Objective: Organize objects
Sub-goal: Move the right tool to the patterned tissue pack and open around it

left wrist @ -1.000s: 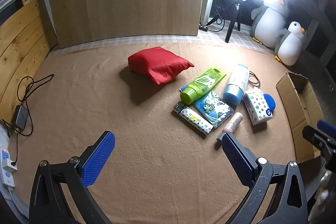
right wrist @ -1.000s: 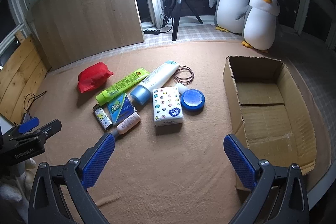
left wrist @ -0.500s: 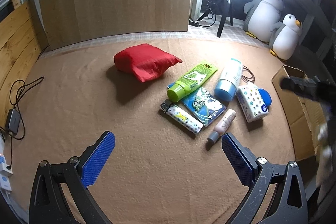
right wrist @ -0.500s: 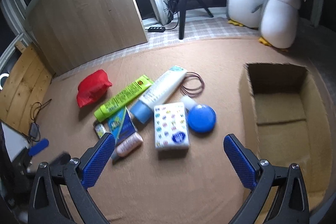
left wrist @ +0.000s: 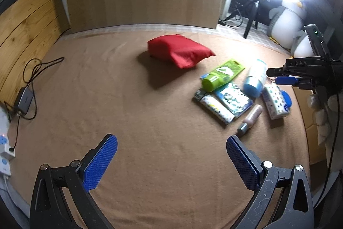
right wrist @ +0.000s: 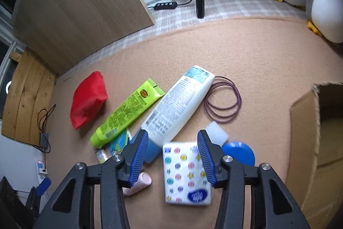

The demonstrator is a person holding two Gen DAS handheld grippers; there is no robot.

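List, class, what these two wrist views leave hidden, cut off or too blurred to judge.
- Right gripper, jaws closing over the tissue pack: right view can't show whether the pads touch it.
- Cardboard box: cut off by the right view's edge.
- Blue-capped white tube: cap hidden behind a finger.
- Tissue pack label: blurred.

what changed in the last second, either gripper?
The right gripper came down and in over the pile, and its fingers are closing either side of the tissue pack; whether they press it yet is unclear. The left gripper stayed wide open and empty over the brown mat. The red pouch, tubes and cardboard box haven't moved.
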